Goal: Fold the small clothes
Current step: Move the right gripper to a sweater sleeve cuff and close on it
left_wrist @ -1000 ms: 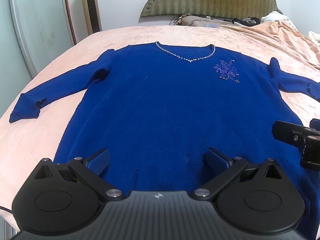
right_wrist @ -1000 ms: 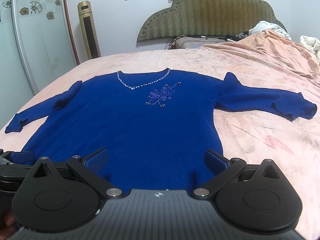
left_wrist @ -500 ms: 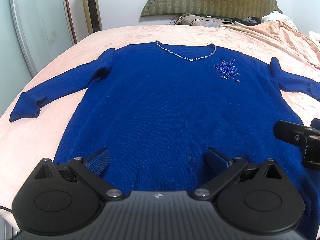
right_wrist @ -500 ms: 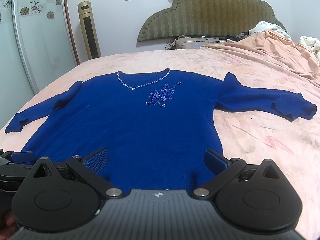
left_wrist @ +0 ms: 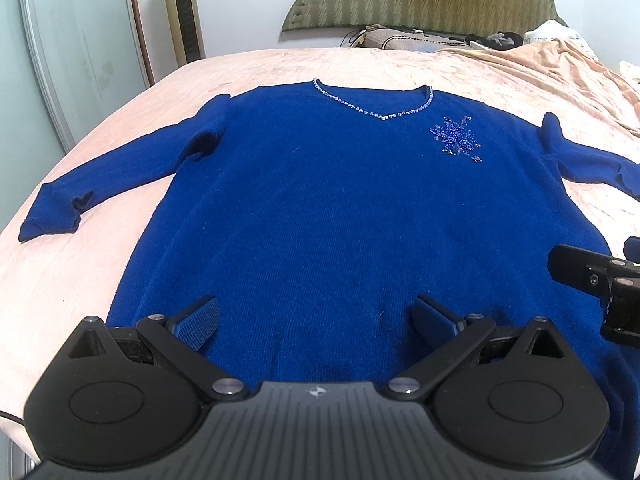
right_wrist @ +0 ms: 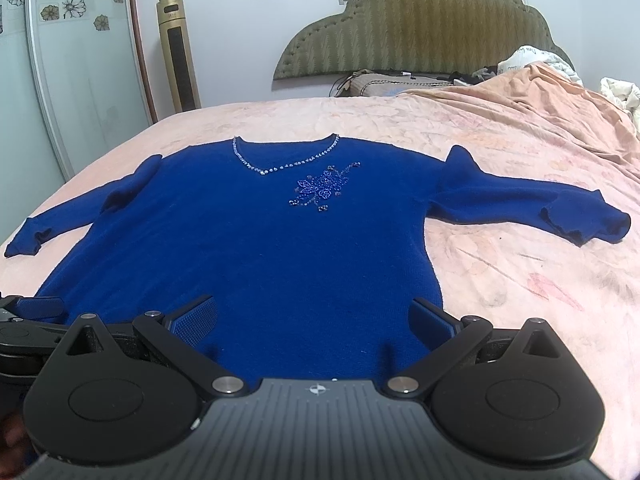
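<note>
Left gripper point(left_wrist: 316, 322): jaws apart, low over the sweater point(left_wrist: 360, 208) hem.
Right gripper point(right_wrist: 314, 322): jaws apart, beside it, level.
Sweater: flat on the bed point(right_wrist: 520, 152).

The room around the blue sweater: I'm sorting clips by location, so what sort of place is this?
Most likely a home bedroom. The sweater lies spread on a bed with a pink bedspread, a padded headboard stands against the wall, and a pillow sits below it.
</note>
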`<state>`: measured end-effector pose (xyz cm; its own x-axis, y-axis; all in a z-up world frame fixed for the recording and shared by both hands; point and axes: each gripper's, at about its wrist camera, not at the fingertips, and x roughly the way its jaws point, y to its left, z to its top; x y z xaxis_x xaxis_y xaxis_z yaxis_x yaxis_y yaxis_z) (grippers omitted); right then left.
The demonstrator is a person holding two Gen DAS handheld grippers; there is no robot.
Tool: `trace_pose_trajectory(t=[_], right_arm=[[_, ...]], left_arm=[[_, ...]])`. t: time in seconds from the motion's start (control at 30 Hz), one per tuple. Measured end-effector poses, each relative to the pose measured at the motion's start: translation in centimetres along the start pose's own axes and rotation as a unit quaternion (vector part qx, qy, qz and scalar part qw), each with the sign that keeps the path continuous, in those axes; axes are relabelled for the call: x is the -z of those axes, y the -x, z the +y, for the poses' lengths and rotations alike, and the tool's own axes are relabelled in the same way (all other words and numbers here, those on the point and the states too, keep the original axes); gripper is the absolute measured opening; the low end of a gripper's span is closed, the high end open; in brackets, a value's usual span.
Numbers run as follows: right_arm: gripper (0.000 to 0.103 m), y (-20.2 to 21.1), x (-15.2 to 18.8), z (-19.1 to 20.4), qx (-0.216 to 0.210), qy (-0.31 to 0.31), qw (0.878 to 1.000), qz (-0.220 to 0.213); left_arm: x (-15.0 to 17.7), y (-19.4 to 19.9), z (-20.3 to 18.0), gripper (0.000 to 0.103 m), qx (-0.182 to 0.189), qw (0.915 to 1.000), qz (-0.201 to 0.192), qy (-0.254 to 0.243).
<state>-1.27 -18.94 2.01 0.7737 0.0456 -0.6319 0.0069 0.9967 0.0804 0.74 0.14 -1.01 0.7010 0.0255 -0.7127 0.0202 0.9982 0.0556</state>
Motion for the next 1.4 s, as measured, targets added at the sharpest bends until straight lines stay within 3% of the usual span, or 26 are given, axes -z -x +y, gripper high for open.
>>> trace_pose_trajectory(t=[0.27,0.43,0.53,0.7,0.83,1.0,1.07,1.13,1.2,1.27,1.33,1.4], right_arm=[[0.103,0.0,-0.2,-1.9,-0.003,0.013,0.999,-0.043],[0.103,-0.8,-0.9,-7.1,0.005,-0.032,0.998,-0.053],[0.103,-1.3,-1.5,-11.6,0.053,-0.068,0.995,-0.058],[0.098,-2.4,-3.0,-17.9,0.143,-0.063,0.985,-0.074],[0.088,-4.7,-4.5,-20.3,0.161,-0.051,0.984,-0.056],[0.086,-8.6,-5.4,-21.3,0.164,-0.033,0.986,-0.025],[0.079,-10.0,-5.6,-21.5,0.175,-0.028,0.984,-0.010],[0.049,-10.2,-5.7,-22.0,0.182,-0.038,0.983,-0.008],[0.037,-9.6,-5.9,-23.2,0.172,-0.067,0.983,-0.017],[0.017,-9.1,-6.2,-24.7,0.169,-0.097,0.981,-0.023],[0.009,-8.3,-6.5,-26.9,0.169,-0.128,0.977,-0.035],[0.008,-7.3,-6.9,-29.2,0.182,-0.156,0.970,-0.051]], left_arm=[[-0.6,0.1,-0.8,0.103,0.012,0.9997,-0.017,-0.015],[-1.3,-0.3,-2.2,0.103,0.003,0.9985,-0.029,-0.046],[-1.8,-0.7,-2.7,0.103,0.001,0.9980,-0.038,-0.051],[-2.7,-1.7,-2.8,0.103,0.007,0.9984,-0.043,-0.038],[-3.0,-2.7,-2.9,0.103,0.012,0.9991,-0.029,-0.030],[-2.9,-3.2,-3.1,0.103,0.009,0.9991,-0.021,-0.036],[-2.9,-3.3,-2.9,0.103,0.008,0.9992,-0.018,-0.036],[-2.9,-3.4,-2.8,0.103,0.010,0.9992,-0.015,-0.037],[-2.9,-3.5,-2.6,0.103,0.008,0.9992,-0.014,-0.036],[-3.0,-3.8,-2.6,0.103,0.007,0.9993,-0.011,-0.035],[-3.1,-3.8,-2.5,0.103,0.009,0.9994,-0.009,-0.034],[-3.1,-3.6,-2.5,0.103,0.009,0.9992,-0.012,-0.036]])
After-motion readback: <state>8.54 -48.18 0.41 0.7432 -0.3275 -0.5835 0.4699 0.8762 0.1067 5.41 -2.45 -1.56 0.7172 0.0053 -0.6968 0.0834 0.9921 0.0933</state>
